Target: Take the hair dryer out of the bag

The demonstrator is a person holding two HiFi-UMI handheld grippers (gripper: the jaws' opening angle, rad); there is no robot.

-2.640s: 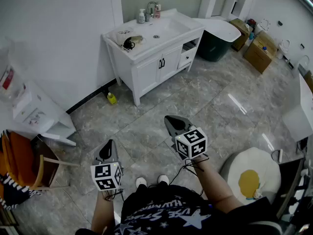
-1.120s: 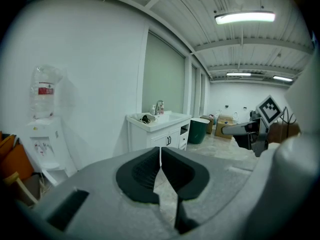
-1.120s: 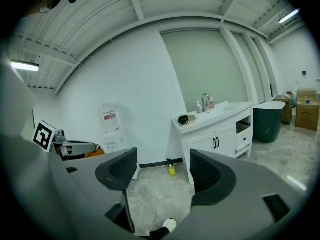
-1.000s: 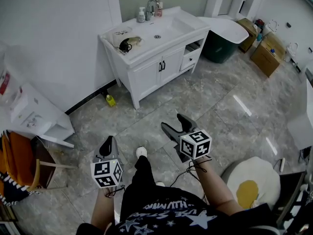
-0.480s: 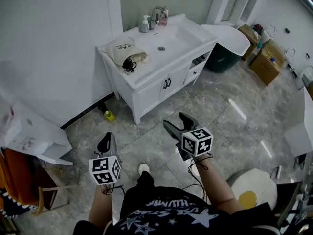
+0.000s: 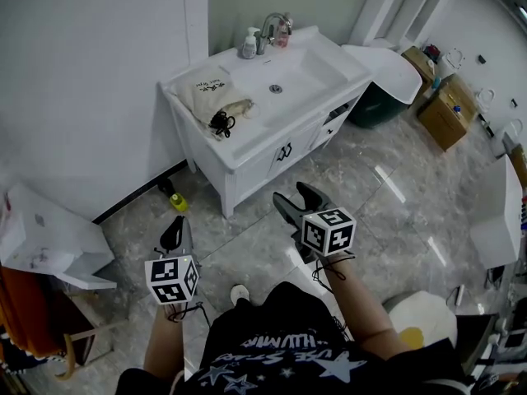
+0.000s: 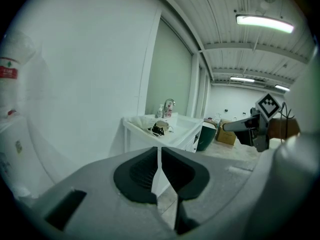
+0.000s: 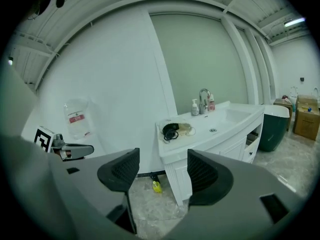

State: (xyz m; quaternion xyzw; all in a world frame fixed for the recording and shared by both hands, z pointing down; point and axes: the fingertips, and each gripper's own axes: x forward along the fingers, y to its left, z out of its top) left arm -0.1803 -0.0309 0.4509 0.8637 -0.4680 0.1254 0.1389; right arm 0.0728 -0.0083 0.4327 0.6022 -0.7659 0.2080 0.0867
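Observation:
A cream cloth bag (image 6: 212, 95) lies on the left end of the white vanity top (image 6: 309, 81), with the black hair dryer and its cord (image 6: 221, 123) poking out of its mouth. The bag (image 8: 185, 128) and the dryer (image 8: 170, 132) also show in the right gripper view, far ahead. Both grippers hang over the floor, well short of the vanity. My left gripper (image 6: 173, 230) is shut and empty, its pads together (image 7: 159, 151). My right gripper (image 6: 296, 198) is open; its jaws have just been closing slightly with nothing between them (image 8: 163, 170).
On the vanity stand a faucet (image 6: 272, 25) and soap bottles (image 6: 249, 44) behind the sink. A yellow bottle (image 6: 178, 202) sits on the floor by the vanity's left leg. A dark green bin (image 6: 375, 101) and cardboard boxes (image 6: 445, 105) stand right, a white unit (image 6: 41, 237) left.
The person has walked toward the vanity, which now sits closer and lower in the head view. Both grippers came forward with the person; the left stays shut.

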